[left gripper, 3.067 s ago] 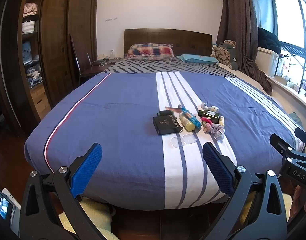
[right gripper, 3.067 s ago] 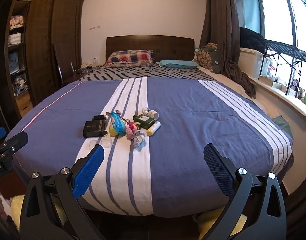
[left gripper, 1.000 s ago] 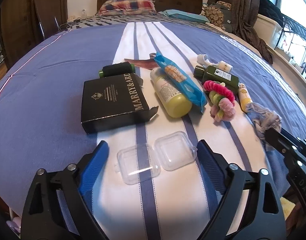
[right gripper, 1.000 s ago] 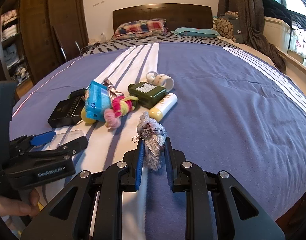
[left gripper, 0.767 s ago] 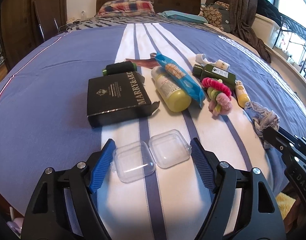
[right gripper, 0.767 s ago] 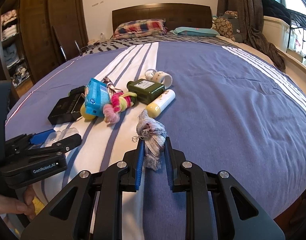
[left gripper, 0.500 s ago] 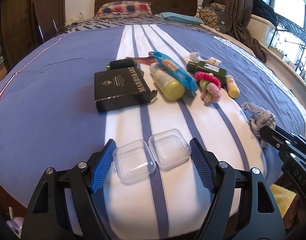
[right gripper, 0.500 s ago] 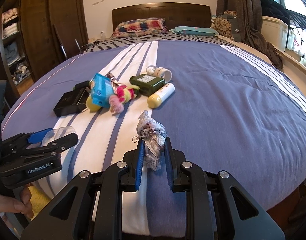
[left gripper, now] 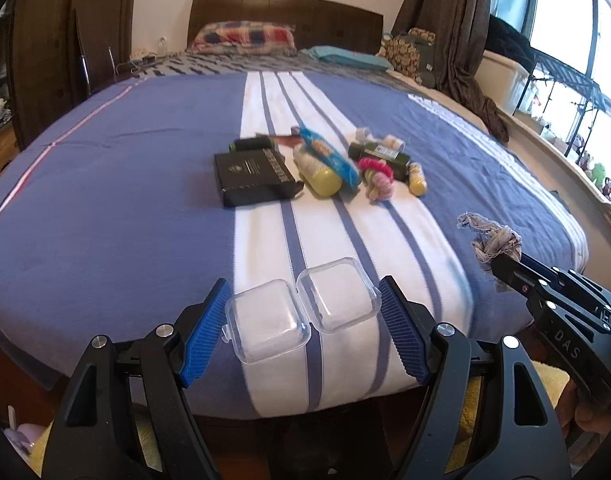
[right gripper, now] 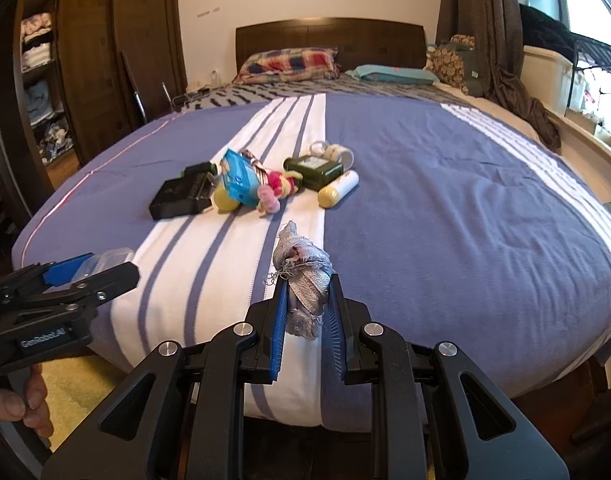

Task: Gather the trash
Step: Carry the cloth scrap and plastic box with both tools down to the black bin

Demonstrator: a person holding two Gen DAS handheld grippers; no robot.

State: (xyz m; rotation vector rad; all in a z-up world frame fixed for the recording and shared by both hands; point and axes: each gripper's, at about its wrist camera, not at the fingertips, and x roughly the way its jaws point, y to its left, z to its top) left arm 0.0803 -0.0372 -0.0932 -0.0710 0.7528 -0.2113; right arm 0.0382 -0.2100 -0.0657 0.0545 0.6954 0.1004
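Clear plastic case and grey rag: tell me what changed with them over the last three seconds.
The left hand-held gripper closed on the clear plastic case and lifted it off the bed; the right hand-held gripper clamped the grey rag and did likewise. Both have drawn back toward the foot of the bed. The black box, bottles and wrappers stayed put.

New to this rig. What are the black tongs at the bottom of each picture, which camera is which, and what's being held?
No robot: a person carries a handheld pair of tongs in each hand, each with a fisheye camera looking along its fingers. In the left camera's picture the left tongs grip an opened clear plastic case; the right tongs enter at its right edge. In the right camera's picture those clamp a frayed grey rag. Left on the striped bed: a black box, bottles, a blue packet and pink hair ties.
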